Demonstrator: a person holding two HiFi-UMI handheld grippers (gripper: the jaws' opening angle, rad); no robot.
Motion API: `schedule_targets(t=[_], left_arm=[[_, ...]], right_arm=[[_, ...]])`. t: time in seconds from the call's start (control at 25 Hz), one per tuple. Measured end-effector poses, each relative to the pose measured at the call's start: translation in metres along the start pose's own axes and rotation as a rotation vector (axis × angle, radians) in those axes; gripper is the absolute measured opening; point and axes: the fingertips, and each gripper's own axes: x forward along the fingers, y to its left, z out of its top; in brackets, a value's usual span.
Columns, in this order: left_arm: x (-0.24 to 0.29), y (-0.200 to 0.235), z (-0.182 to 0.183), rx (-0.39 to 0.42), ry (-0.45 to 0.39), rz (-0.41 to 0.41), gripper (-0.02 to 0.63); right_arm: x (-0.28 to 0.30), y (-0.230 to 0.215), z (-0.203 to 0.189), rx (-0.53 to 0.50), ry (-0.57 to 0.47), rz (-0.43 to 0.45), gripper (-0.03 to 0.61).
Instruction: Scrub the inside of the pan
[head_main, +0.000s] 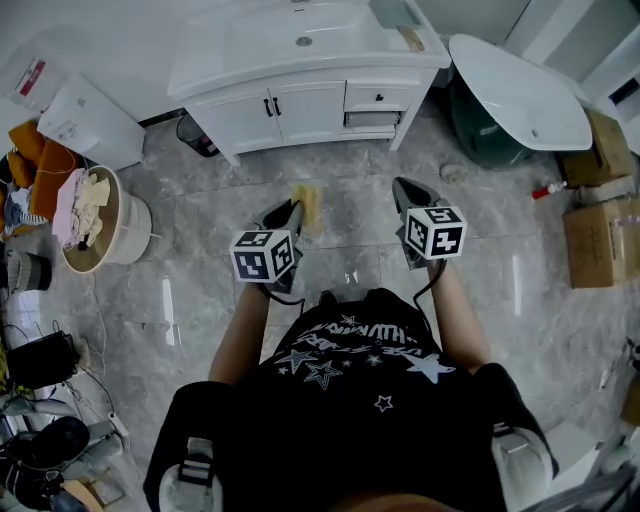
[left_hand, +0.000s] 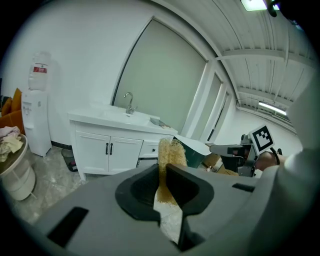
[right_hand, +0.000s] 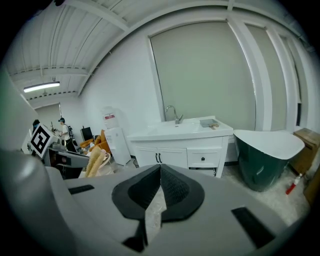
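Observation:
No pan shows in any view. My left gripper (head_main: 290, 208) is held at waist height over the floor, shut on a yellow fibrous scrubber (head_main: 307, 205). In the left gripper view the scrubber (left_hand: 170, 156) sticks up from between the closed jaws of that gripper (left_hand: 162, 175). My right gripper (head_main: 404, 187) is level with it to the right, shut with nothing between its pads. Its jaws meet in the right gripper view (right_hand: 160, 172), where the scrubber (right_hand: 95, 162) shows at the left.
Ahead stands a white vanity with a sink and tap (head_main: 300, 70). A white and dark green tub (head_main: 520, 95) is at the right, with cardboard boxes (head_main: 600, 240) beyond it. At the left are a round basket of cloths (head_main: 95, 225) and a water dispenser (head_main: 85, 120).

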Motion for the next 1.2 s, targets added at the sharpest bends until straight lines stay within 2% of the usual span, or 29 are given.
schedule_targets(t=[0.28, 0.44, 0.64, 0.84, 1.2], left_arm=[[-0.005, 0.021, -0.010, -0.017, 0.015, -0.014, 0.051], [0.004, 0.022, -0.011, -0.023, 0.028, -0.016, 0.051], [0.026, 0.025, 0.007, -0.012, 0.025, -0.007, 0.051], [0.072, 0.037, 0.034, -0.028, 0.025, 0.036, 0.051], [0.176, 0.039, 0.088, -0.017, 0.055, 0.033, 0.051]], right_arm=[[0.004, 0.014, -0.019, -0.002, 0.038, -0.010, 0.008], [0.008, 0.000, -0.018, 0.033, 0.034, -0.027, 0.008], [0.031, -0.022, -0.009, 0.058, 0.026, -0.024, 0.008], [0.076, -0.062, 0.007, 0.080, 0.042, 0.003, 0.008], [0.148, -0.162, 0.064, 0.106, 0.036, -0.012, 0.008]])
